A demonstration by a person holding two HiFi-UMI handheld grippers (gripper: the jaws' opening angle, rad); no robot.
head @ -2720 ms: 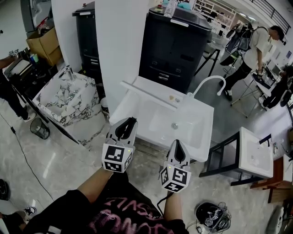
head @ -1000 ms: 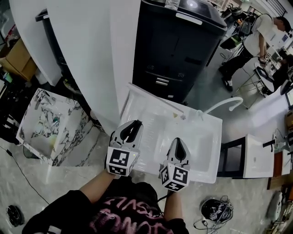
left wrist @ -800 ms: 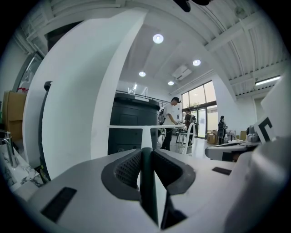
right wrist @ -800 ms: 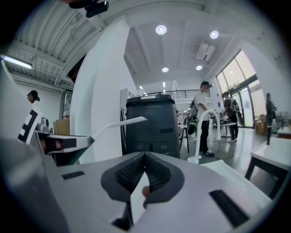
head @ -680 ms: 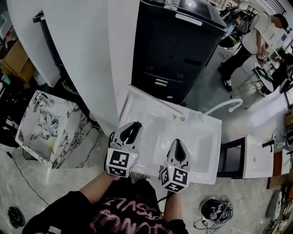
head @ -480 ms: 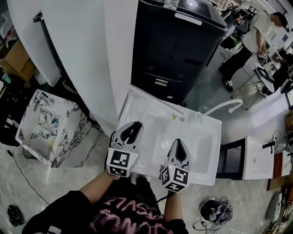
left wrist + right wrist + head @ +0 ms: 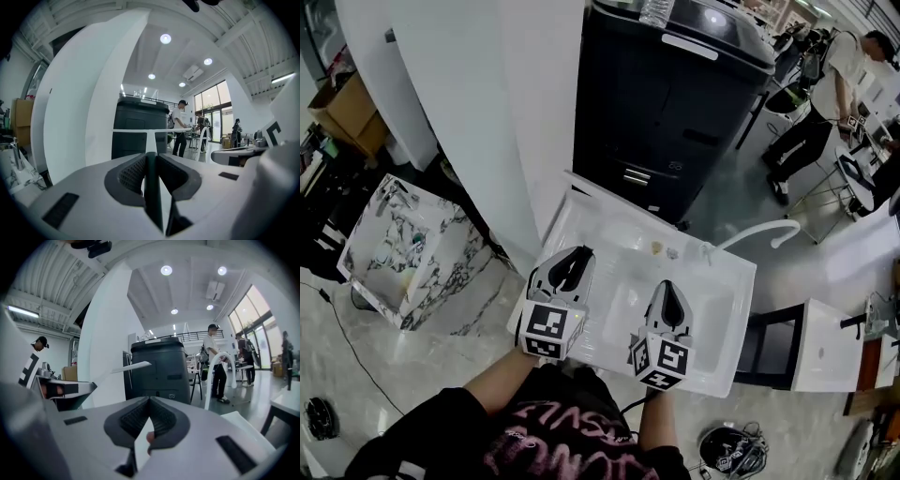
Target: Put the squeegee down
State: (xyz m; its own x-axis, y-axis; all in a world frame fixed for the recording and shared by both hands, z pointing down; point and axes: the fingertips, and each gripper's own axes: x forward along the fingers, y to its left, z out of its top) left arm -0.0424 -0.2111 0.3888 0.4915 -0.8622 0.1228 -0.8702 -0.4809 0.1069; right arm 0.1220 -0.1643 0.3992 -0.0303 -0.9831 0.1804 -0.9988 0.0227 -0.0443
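Note:
The squeegee [image 7: 150,133] is white and T-shaped; its stem runs back into my left gripper [image 7: 151,180], which is shut on it. In the head view its long blade [image 7: 614,200] hangs across the back of the white sink [image 7: 727,309], with the left gripper [image 7: 574,255] over the sink's left front. From the right gripper view the blade [image 7: 129,367] shows at the upper left. My right gripper [image 7: 667,289] hovers over the sink's front, shut and holding nothing.
A black cabinet [image 7: 675,112] and a white pillar [image 7: 525,103] stand right behind the sink. A curved white tap [image 7: 759,230] rises at its right. A marble basin [image 7: 403,244] sits to the left, another white basin [image 7: 825,342] to the right. A person [image 7: 825,94] stands far right.
Both grippers keep the same pose and grip. The sink has come nearer and now lies under them; 2.7 s ago they were short of its front edge.

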